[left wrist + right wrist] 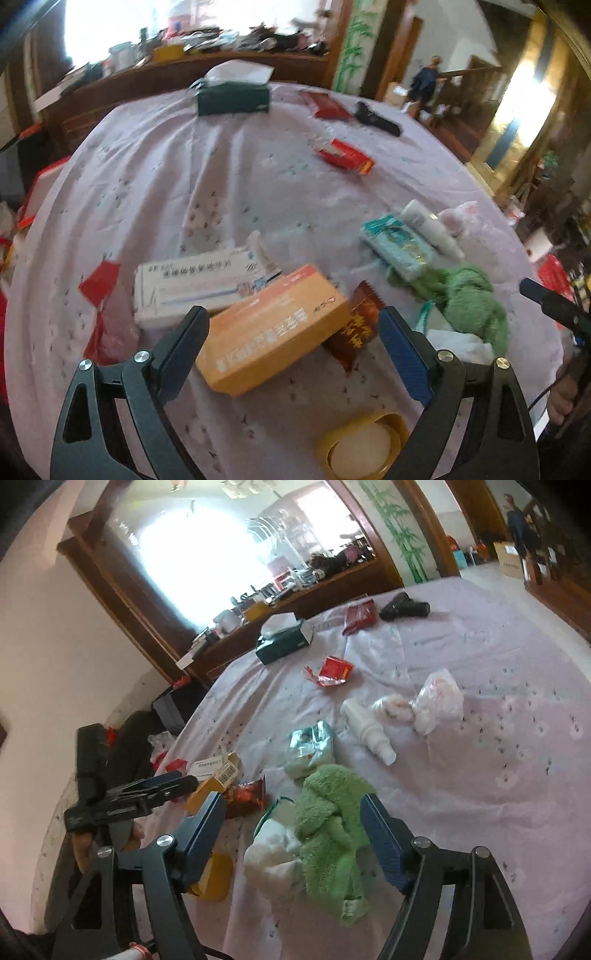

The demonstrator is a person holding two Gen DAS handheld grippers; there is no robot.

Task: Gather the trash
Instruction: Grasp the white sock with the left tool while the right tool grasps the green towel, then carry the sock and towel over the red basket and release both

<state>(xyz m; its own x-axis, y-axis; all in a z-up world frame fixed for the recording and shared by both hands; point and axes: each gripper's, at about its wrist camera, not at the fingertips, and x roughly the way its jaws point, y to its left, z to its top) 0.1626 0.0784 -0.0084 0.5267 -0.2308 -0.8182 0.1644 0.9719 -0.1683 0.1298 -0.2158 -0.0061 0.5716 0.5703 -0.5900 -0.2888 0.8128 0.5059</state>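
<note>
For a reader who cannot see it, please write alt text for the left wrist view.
The left gripper stands open over an orange box on a table under a pale pink cloth. A white box and a brown wrapper lie beside it, a green towel to the right, a dark tissue box far back.

Bright window (207,554) is blowing out behind a dark wood sideboard (280,605) that's carrying clutter. Pale wall (55,635) is running along the left. Bamboo-painted panel (402,535) is standing by a wooden doorway (402,48); a person (424,83) is standing beyond.
</note>
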